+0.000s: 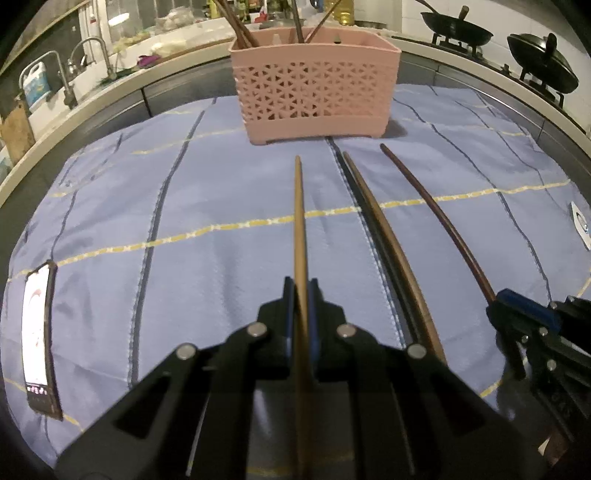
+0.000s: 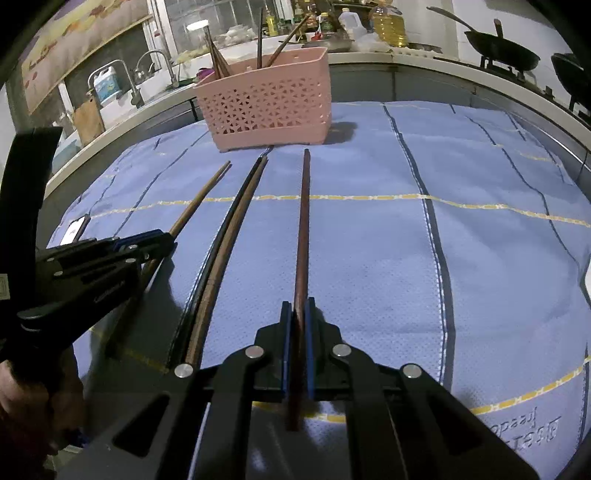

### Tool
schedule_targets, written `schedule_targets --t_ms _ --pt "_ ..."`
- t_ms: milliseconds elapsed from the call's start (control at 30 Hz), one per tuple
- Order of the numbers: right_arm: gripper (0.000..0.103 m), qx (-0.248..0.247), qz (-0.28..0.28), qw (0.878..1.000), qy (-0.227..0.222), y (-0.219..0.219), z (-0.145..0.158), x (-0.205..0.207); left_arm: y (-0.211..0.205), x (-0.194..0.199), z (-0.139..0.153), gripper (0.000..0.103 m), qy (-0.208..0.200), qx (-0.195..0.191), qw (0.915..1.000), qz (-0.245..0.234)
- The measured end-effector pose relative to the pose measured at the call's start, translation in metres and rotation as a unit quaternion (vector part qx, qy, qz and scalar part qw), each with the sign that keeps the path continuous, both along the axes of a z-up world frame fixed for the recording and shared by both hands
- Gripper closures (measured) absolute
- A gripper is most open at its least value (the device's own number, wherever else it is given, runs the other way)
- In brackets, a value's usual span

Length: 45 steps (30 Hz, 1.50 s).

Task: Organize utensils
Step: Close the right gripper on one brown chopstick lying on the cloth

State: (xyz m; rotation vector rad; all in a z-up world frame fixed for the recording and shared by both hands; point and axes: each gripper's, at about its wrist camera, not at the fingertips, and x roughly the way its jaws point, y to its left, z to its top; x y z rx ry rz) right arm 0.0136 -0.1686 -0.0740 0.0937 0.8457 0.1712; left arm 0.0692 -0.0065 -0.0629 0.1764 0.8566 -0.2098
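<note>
A pink perforated basket (image 1: 316, 86) (image 2: 266, 103) stands at the far edge of the blue cloth, with several chopsticks upright in it. My left gripper (image 1: 302, 286) is shut on a light brown chopstick (image 1: 300, 221) that points toward the basket. My right gripper (image 2: 298, 308) is shut on a dark reddish chopstick (image 2: 303, 221), which also shows in the left wrist view (image 1: 439, 214). Between them lie a black chopstick (image 2: 225, 236) and a brown chopstick (image 2: 236, 240) side by side on the cloth. The left gripper (image 2: 162, 240) appears at the left of the right wrist view.
A phone (image 1: 38, 343) lies on the cloth at the left. A blue checked cloth (image 1: 184, 258) covers the table. Behind it run a counter with a sink tap (image 1: 62, 79), bottles (image 2: 388, 26), and woks (image 1: 458, 27) on a stove at the right.
</note>
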Motion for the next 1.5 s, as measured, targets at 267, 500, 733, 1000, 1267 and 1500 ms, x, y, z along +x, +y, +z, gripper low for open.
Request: schedule_targets --t_ms 267,500,733,1000,1267,1500 --pt "0.095 0.003 -0.002 1.000 0.001 0.000 -0.001 0.002 0.002 0.000 -0.002 0.096 -0.010 0.002 0.9999 -0.004" --pt "0.095 0.010 0.001 1.000 0.010 -0.002 0.000 0.010 0.002 0.000 -0.003 0.096 -0.016 0.001 0.9998 -0.007" --pt "0.095 0.007 -0.002 1.000 0.008 0.001 0.000 0.011 0.001 -0.003 -0.004 0.096 -0.025 0.004 0.9996 -0.010" --pt "0.095 0.004 -0.006 1.000 0.005 0.003 -0.001 0.010 0.001 -0.004 -0.004 0.096 -0.029 0.003 0.9995 -0.013" --pt "0.095 0.003 -0.010 1.000 0.004 0.004 -0.001 0.010 0.002 -0.006 -0.004 0.096 -0.030 0.000 0.9994 -0.014" --pt "0.095 0.002 -0.012 1.000 0.003 0.005 0.000 0.013 0.002 -0.006 -0.005 0.096 -0.030 -0.004 0.9994 -0.016"
